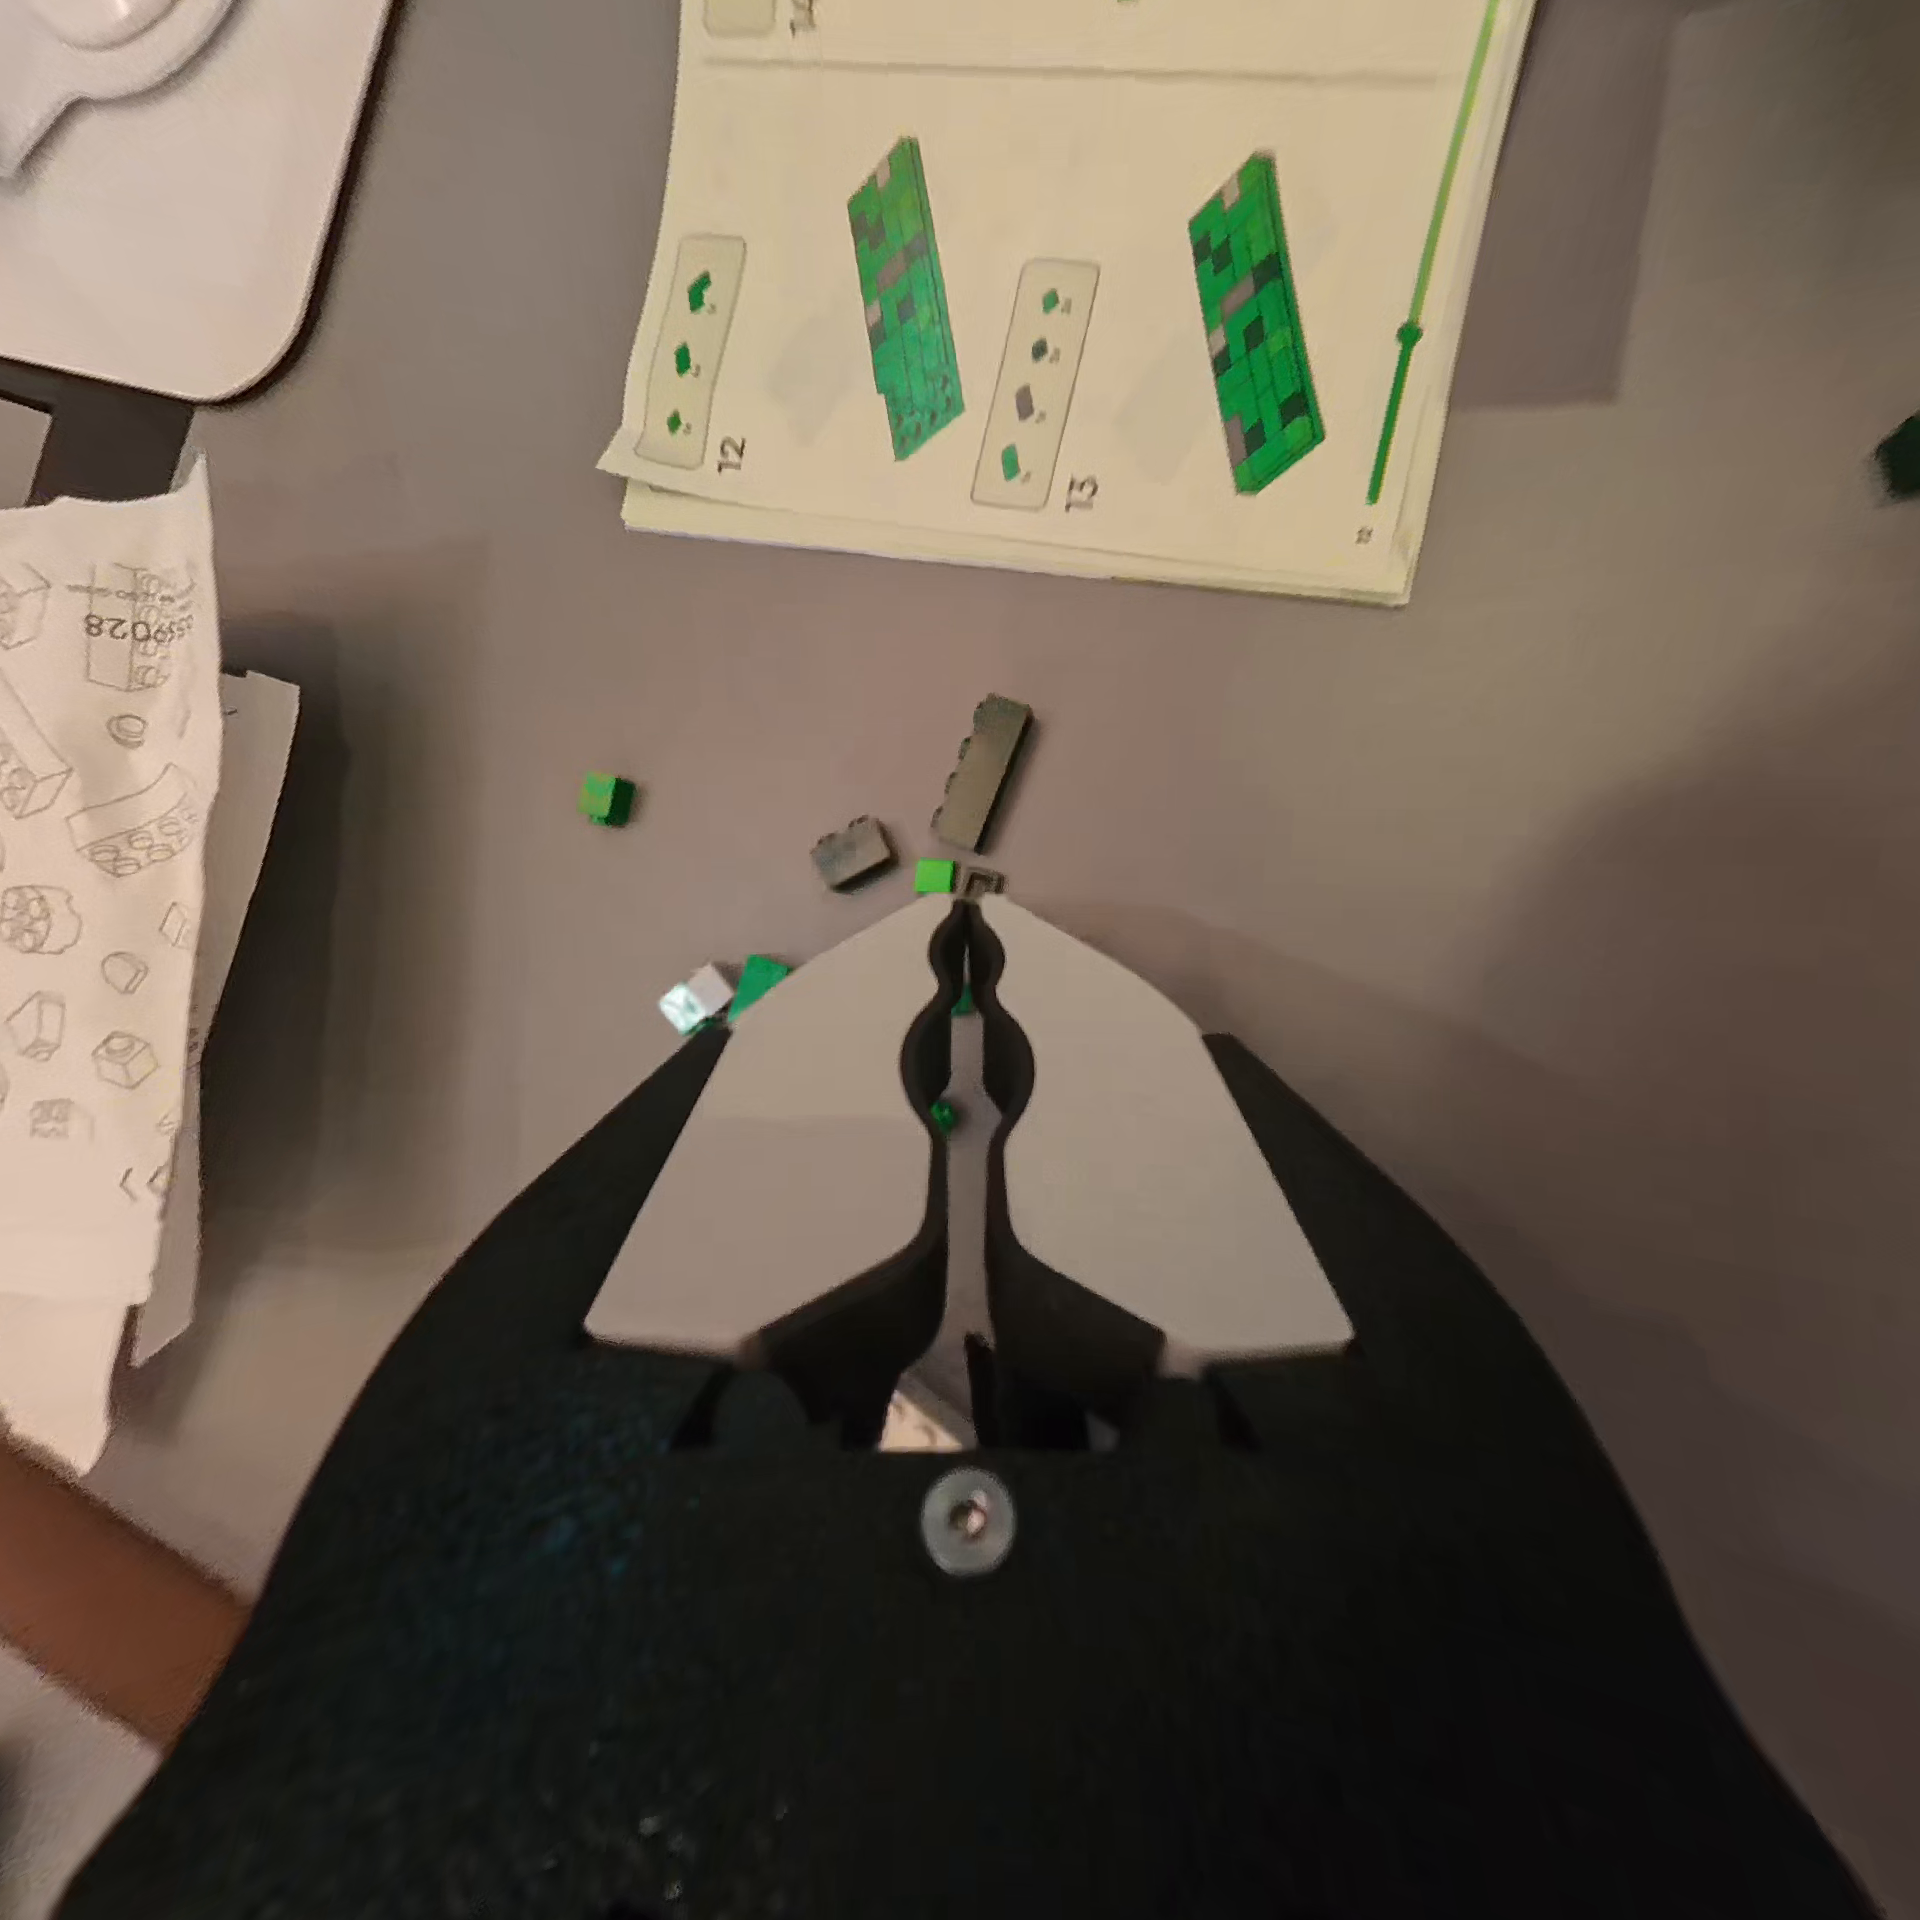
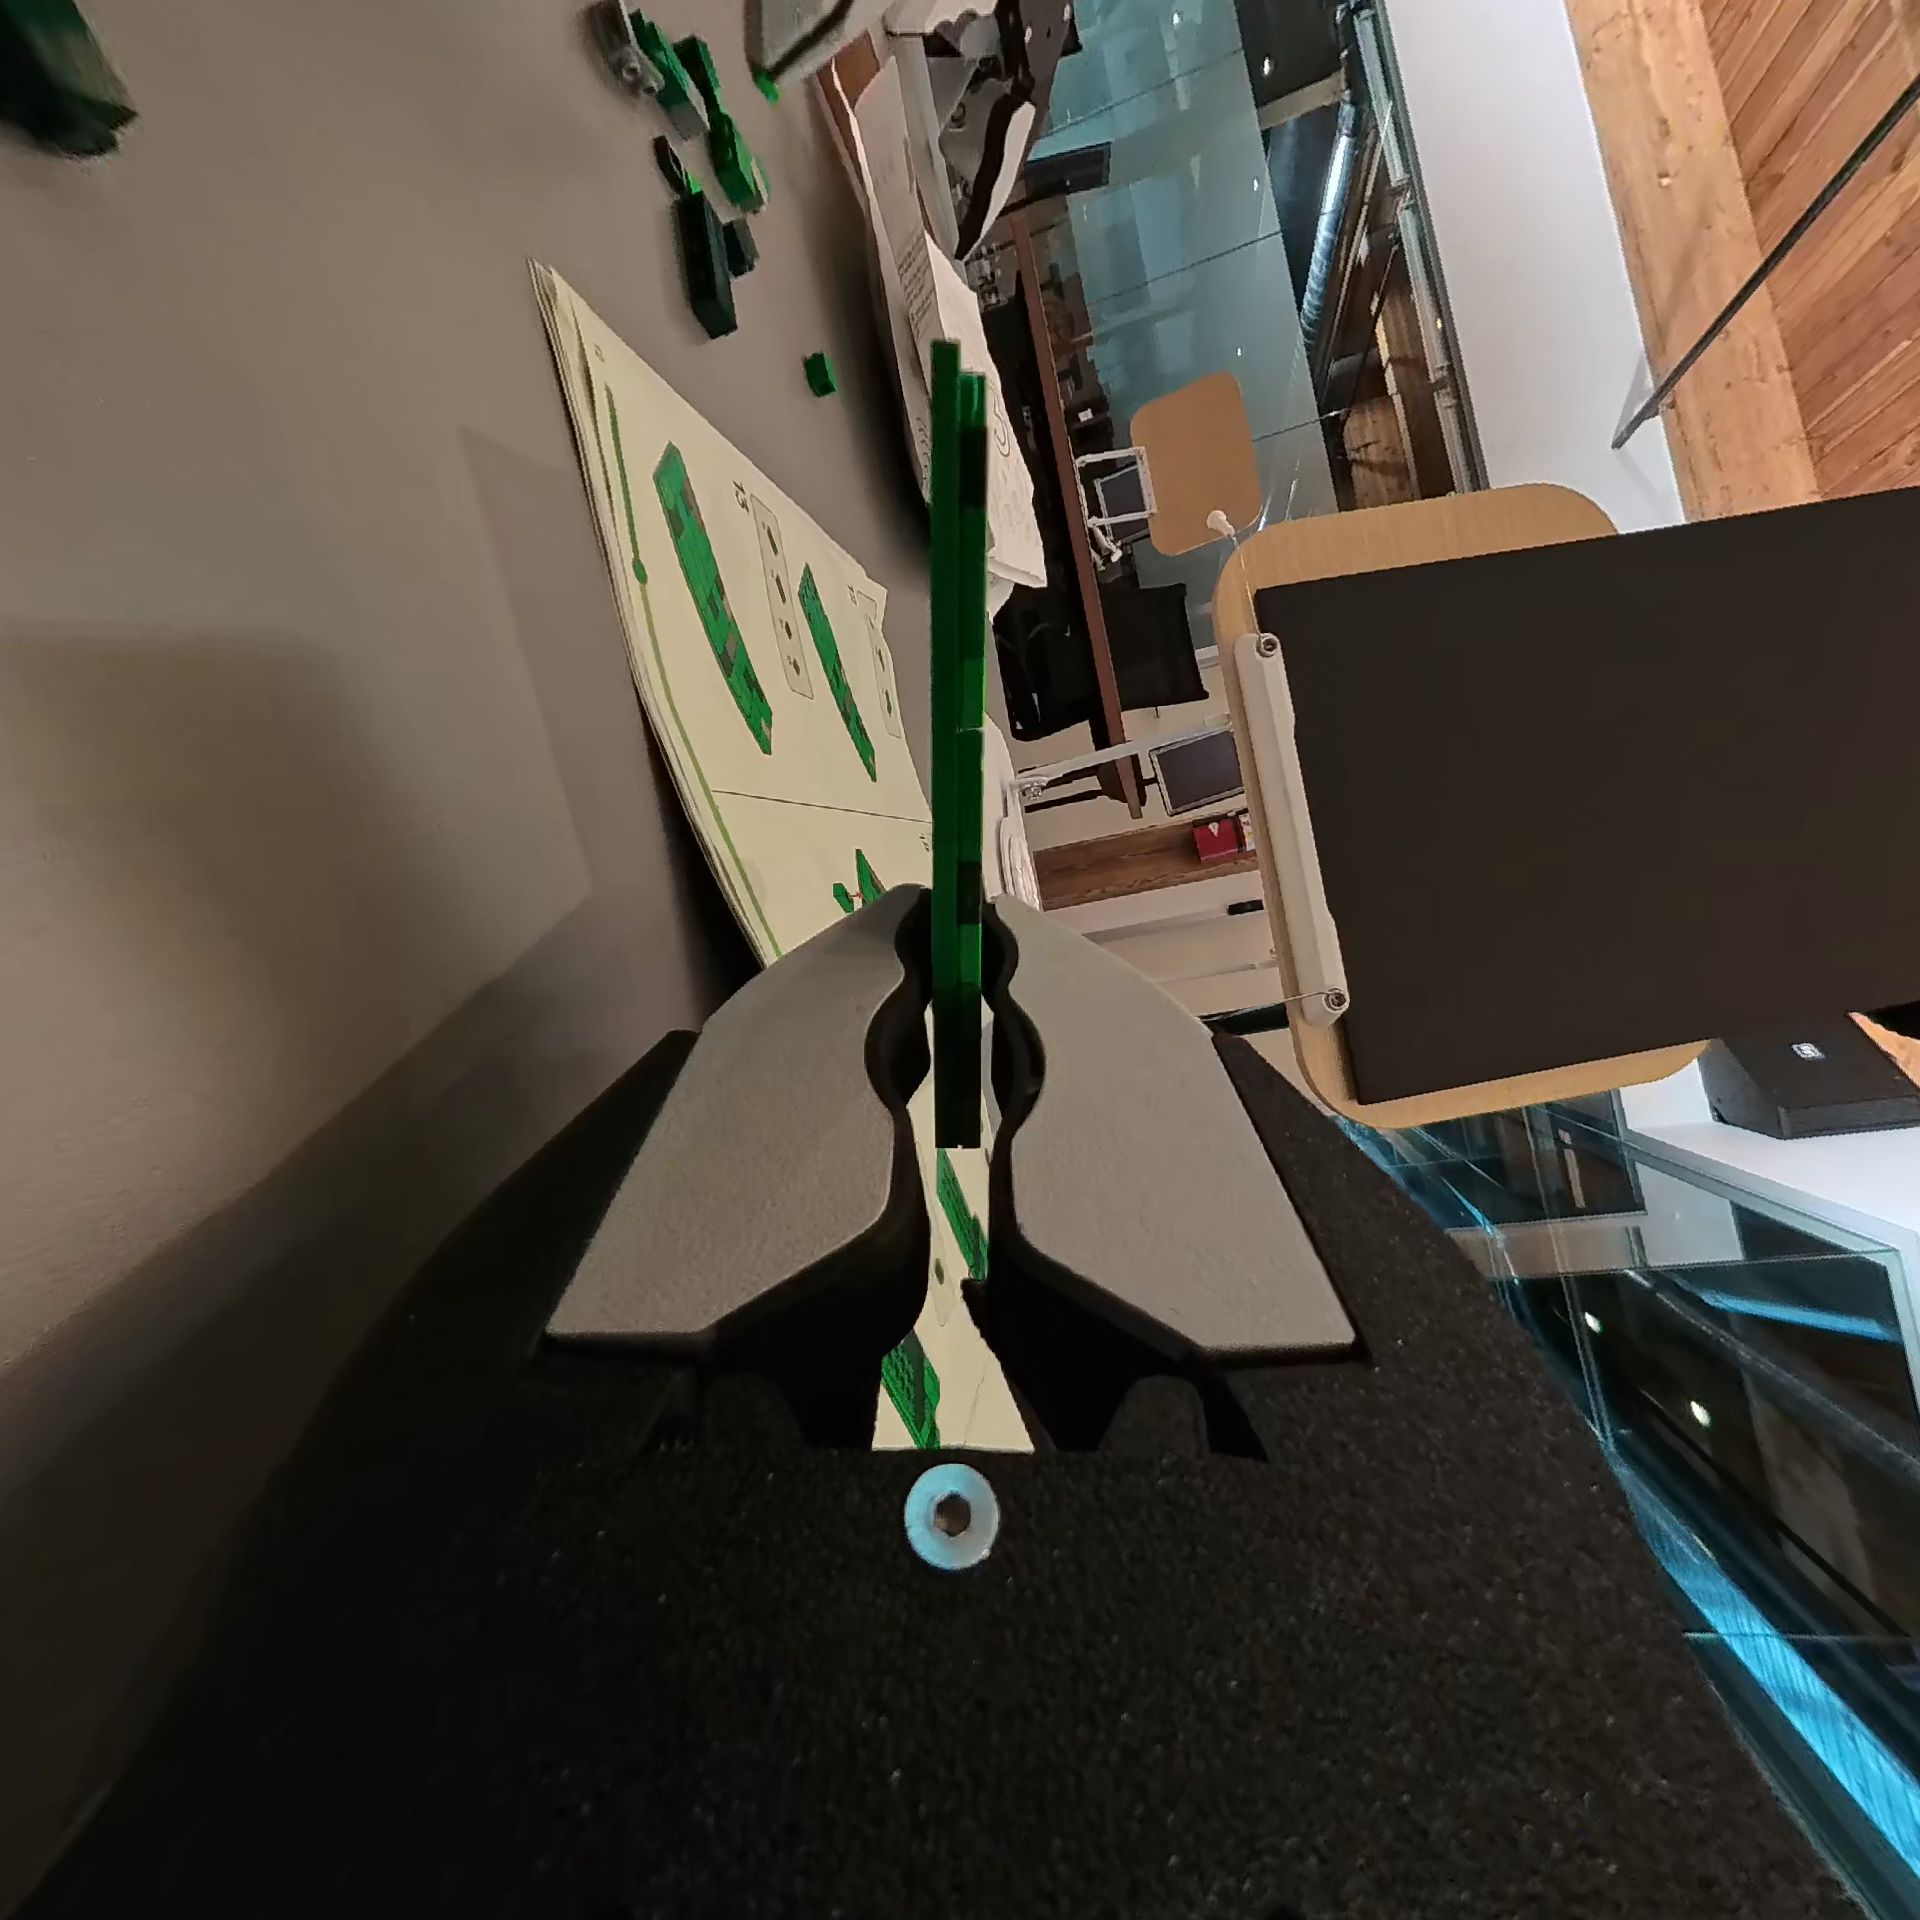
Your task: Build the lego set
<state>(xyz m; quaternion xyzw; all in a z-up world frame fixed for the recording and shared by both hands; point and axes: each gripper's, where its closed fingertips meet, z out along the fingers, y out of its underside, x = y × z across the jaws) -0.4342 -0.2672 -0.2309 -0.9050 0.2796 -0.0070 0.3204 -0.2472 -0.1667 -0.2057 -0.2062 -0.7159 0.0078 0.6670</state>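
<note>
Green plate assembly seen edge-on, long axis running straight out from right gripper, jaws clamped on its near end. Left gripper jaws closed, tips gripping a small grey piece (loose bricks around it on surface, shown sharply only in left view)

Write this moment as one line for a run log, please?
left gripper: shut, tips at small grey piece | right gripper: shut on green plate assembly, edge-on | instruction booklet: open on table
</note>
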